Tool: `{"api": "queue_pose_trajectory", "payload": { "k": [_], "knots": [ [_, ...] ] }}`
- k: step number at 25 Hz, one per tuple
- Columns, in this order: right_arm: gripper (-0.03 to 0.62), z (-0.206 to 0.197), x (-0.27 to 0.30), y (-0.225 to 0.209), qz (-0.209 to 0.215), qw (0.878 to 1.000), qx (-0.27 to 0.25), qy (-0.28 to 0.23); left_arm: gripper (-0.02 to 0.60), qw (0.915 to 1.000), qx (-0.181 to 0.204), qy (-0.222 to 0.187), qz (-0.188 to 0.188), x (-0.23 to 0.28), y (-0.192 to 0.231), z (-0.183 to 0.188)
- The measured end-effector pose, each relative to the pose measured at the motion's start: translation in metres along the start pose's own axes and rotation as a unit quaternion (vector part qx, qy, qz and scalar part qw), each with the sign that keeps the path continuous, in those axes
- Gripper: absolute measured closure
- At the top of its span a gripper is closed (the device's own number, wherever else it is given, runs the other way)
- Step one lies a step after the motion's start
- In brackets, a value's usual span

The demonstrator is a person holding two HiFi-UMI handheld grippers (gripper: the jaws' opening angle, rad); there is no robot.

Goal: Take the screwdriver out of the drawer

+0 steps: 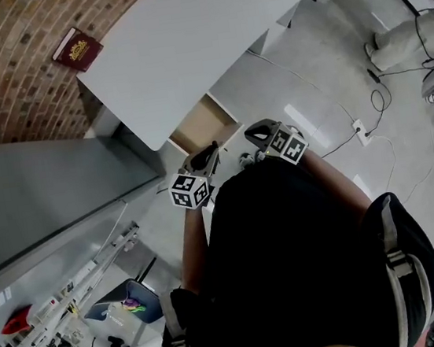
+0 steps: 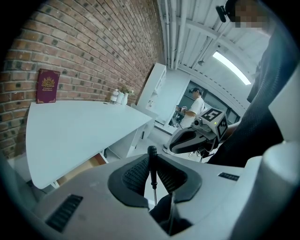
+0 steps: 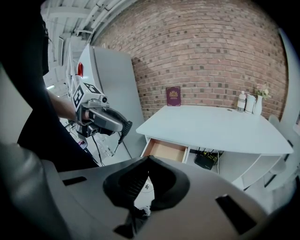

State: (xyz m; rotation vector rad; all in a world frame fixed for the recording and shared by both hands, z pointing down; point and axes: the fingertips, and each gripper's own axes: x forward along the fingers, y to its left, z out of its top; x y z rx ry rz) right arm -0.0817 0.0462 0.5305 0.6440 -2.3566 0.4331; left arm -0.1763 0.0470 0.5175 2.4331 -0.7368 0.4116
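Near the open drawer (image 1: pixel 203 124), left hand-held gripper (image 2: pixel 153 164) clamps the screwdriver (image 2: pixel 152 156).

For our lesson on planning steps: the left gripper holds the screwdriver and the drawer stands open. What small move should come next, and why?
Probably carry the screwdriver over the white table and set it down. The left gripper is shut on it, well clear of the open drawer, whose visible part looks empty, and the near part of the table top is bare.
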Motion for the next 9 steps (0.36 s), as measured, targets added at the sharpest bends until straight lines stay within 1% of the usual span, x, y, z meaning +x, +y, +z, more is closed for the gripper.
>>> {"api": "queue_pose_trajectory", "payload": {
  "k": [9],
  "knots": [
    [0.537,-0.0068,0.0032,-0.0057,-0.011,1.000,0.007,0.003,0.528,1.0000,-0.004,-0.005,0.001,-0.0034,0.0113,-0.0032]
  ]
}}
